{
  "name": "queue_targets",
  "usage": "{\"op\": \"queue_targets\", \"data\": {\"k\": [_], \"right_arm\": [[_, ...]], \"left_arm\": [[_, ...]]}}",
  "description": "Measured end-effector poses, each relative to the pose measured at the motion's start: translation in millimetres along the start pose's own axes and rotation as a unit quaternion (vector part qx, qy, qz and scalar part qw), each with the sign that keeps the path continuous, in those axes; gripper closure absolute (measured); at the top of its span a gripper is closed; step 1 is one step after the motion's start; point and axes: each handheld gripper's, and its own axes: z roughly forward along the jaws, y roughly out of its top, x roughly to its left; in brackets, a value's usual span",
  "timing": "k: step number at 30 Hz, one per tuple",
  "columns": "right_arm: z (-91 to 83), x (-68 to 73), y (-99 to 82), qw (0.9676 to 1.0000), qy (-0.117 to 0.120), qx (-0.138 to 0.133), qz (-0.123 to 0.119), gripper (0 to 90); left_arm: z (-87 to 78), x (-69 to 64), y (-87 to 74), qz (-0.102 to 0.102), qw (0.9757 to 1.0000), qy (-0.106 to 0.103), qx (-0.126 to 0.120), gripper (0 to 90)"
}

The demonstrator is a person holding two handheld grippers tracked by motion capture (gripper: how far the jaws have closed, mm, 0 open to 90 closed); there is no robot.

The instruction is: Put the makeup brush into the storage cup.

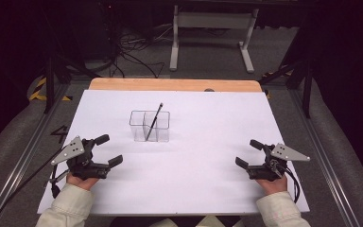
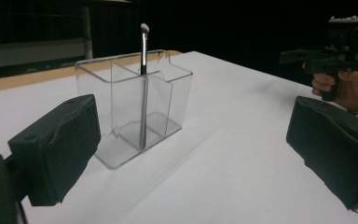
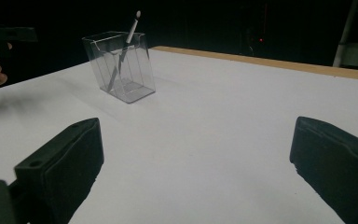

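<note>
Brush leaning in clear holder, far and centre; left gripper slightly nearer, right gripper too spread wide.

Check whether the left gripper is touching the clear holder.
Apart. The high view shows bare white table between the left gripper and the clear holder; its jaws stand open.

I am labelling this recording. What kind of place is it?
Probably a lab recording bench: a white-covered table, floor cables behind it, dark surroundings, and only a clear divided organizer holding a makeup brush.
</note>
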Motion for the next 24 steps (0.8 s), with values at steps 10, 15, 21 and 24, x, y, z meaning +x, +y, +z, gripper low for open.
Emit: {"op": "queue_targets", "data": {"k": [10,15,21,24], "right_arm": [[0.6,0.7,-4.0,1.0000,0.000,0.000,-0.004,2.9],[-0.1,0.2,-6.6,1.0000,-0.001,0.001,-0.001,2.7],[-1.3,-0.1,-10.8,1.0000,-0.003,0.000,0.001,2.3],[-1.5,-0.2,-12.4,1.0000,-0.005,0.001,0.004,2.1]], "left_arm": [[-6.4,9.8,-14.3,-0.002,0.9997,0.021,0.016,3.4],[-7.7,11.5,-18.8,0.010,0.9992,0.023,0.031,3.5],[-11.3,14.8,-26.1,0.001,0.9989,0.028,0.037,3.5],[-11.8,15.0,-28.8,0.000,0.9988,0.027,0.041,3.5]]}}
